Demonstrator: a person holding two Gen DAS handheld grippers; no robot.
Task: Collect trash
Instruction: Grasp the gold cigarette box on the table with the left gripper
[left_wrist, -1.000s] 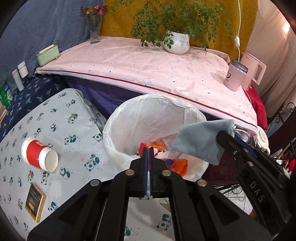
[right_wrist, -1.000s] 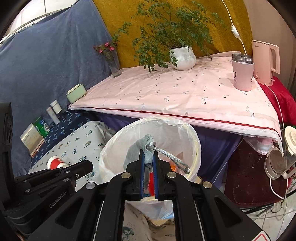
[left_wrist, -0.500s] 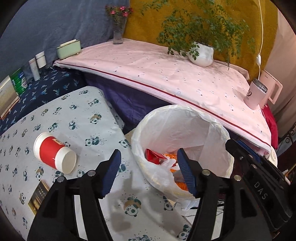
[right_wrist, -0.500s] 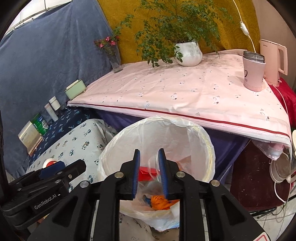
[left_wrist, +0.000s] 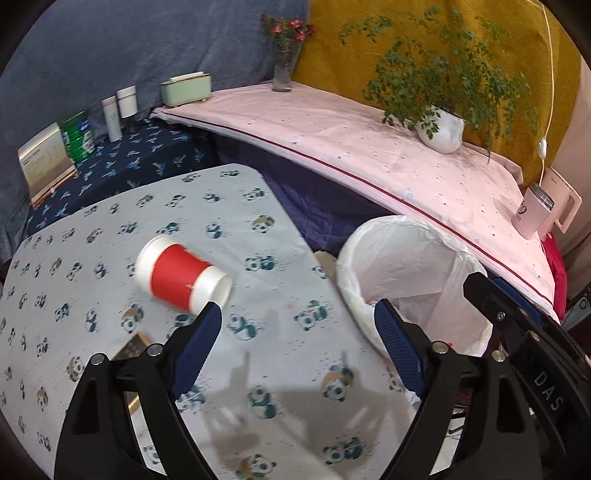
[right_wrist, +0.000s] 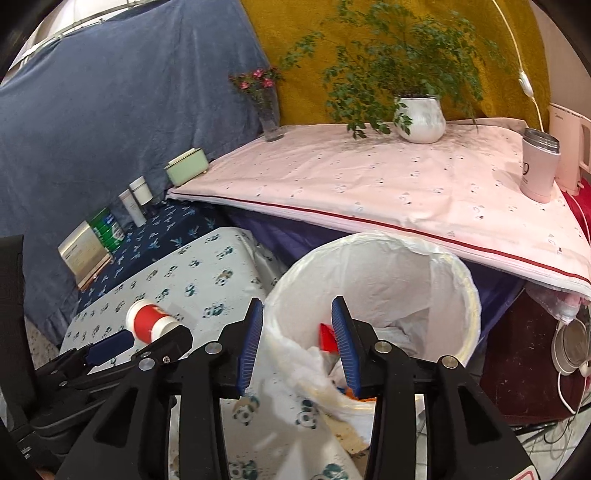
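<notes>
With both grippers' jaws opening empty beside the lined bin (left_wrist: 413, 266), the left gripper (left_wrist: 295, 332) likely next fetches the toppled red paper cup (left_wrist: 183, 277) just left of it.

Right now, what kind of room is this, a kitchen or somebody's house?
Probably a lived-in room at home, not clearly a kitchen. Cloth-covered tables hold a potted plant, a vase of flowers and an electric kettle, and a bag-lined trash bin stands beside the panda-print tablecloth.
</notes>
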